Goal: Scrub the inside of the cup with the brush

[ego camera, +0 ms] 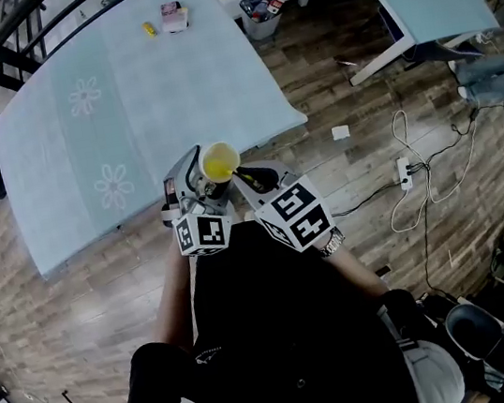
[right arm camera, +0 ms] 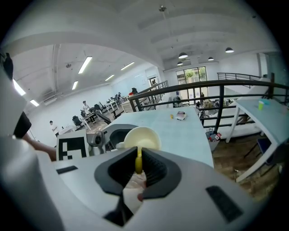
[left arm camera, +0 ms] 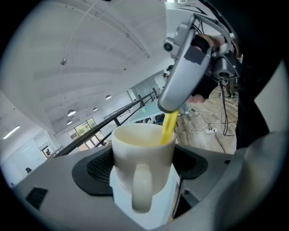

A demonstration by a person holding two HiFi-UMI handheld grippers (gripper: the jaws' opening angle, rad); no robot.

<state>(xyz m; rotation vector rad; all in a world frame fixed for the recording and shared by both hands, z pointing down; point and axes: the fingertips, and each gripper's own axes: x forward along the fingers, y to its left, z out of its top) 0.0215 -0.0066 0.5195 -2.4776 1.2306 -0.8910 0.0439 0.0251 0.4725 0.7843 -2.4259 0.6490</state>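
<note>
Yellow brush [left arm camera: 168, 128] dipped into the cream cup [left arm camera: 142, 153] — scrubbing seemingly under way, more strokes likely left (inside wall mostly hidden). Cup held aloft near the counter [ego camera: 123, 102] edge. On the left gripper [left arm camera: 142, 180], fingers [left arm camera: 97, 169] clamped round the cup's body; on the right gripper [right arm camera: 137, 169], fingers [right arm camera: 156, 173] pinched tight on the brush handle.
</note>
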